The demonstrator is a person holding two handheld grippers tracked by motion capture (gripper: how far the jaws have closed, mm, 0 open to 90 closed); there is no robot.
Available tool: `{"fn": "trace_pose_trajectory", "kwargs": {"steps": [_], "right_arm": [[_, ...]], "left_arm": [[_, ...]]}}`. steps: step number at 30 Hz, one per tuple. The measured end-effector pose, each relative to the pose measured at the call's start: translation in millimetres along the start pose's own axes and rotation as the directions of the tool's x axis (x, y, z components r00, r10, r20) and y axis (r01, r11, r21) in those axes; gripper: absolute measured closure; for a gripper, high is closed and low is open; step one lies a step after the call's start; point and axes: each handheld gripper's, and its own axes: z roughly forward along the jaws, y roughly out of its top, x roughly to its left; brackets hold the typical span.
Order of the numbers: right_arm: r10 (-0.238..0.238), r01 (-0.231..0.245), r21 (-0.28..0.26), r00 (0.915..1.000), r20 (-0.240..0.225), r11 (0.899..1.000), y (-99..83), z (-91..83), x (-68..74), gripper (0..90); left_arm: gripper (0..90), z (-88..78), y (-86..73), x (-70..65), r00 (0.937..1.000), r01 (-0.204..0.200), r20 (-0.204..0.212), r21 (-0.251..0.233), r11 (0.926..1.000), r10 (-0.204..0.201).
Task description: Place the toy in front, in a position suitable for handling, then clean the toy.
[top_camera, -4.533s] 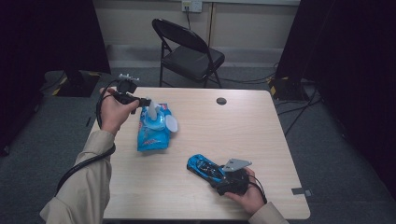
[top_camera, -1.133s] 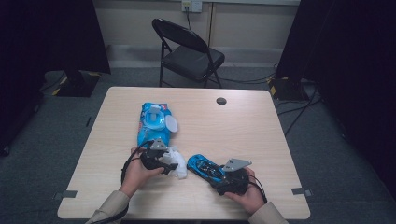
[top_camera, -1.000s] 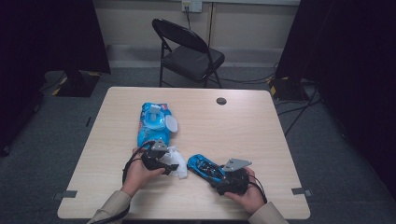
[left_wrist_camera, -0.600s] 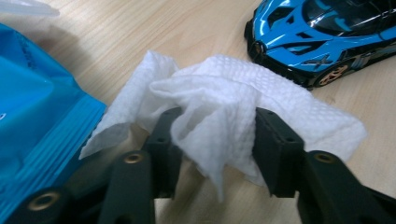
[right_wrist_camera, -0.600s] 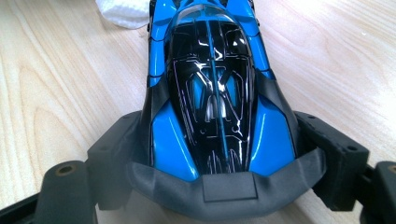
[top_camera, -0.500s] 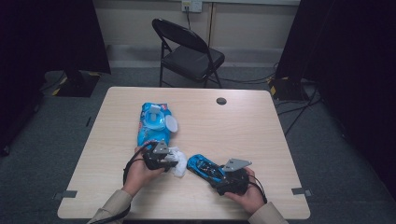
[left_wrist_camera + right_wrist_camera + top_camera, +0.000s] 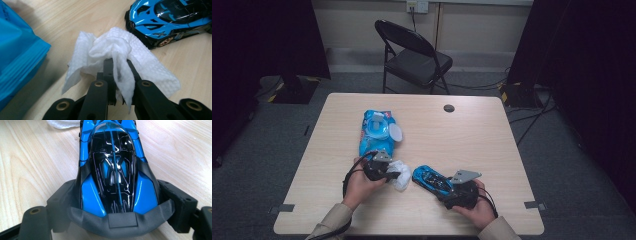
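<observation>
A crumpled white wet wipe (image 7: 120, 52), its surface quilted with a fine dimpled weave, is pinched between the black jaws of the left gripper (image 7: 117, 62); those jaws have just been closing, and a fold of the cloth is seen hanging down between them, so the wipe is clamped. The rest of the sheet is spread in soft creases on the pale wood-grain table (image 7: 492, 135), just beside the nose of a glossy blue and black toy sports car (image 7: 170, 20). In the high view the wipe (image 7: 401, 172) is found near the person's edge of the table, between the left gripper (image 7: 394, 176) and the car (image 7: 432, 180). The car (image 7: 115, 167) (hard, shiny plastic, with a dark canopy and a low, tapered body) is gripped across its rear flanks by the wide-set matte jaws of the right gripper (image 7: 117, 202), and rests on the tabletop. In the high view the right gripper (image 7: 451, 189) is seen low on the table at the car's rear. A bright blue soft wipes pack (image 7: 376, 131), its round lid flipped open to one side, is laid flat farther up the table, close behind the left hand (image 7: 359, 182); its crinkled foil edge is seen at the left of the left gripper view.
</observation>
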Motion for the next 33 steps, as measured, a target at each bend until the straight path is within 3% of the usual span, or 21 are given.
{"fn": "trace_pose_trajectory", "kwargs": {"steps": [11, 16, 26, 33], "right_arm": [[0.0, 0.0, 0.0, 1.0, 0.0, 1.0, 0.0, 0.0, 0.0, 21.7], [0.0, 0.0, 0.0, 1.0, 0.0, 1.0, 0.0, 0.0, 0.0, 21.7], [-0.002, 0.002, 0.0, 1.0, -0.003, 1.0, 0.1, 0.2, -0.4, 21.7], [-0.008, 0.008, 0.0, 0.9999, -0.008, 1.0, 0.3, 0.3, -0.9, 21.9]], "left_arm": [[84.7, -20.4, 4.5, 2.3, 0.9994, 0.033, 0.012, -0.03, 0.999, -0.033], [85.0, -33.3, 7.7, 1.1, 0.9985, 0.042, 0.038, -0.06, 0.9973, -0.039], [85.0, -38.8, 22.4, -14.8, 0.9957, 0.016, 0.093, -0.088, 0.9959, -0.008], [85.0, -30.1, 37.1, -38.8, 0.9877, -0.044, 0.145, -0.096, 0.9944, 0.058]]}}
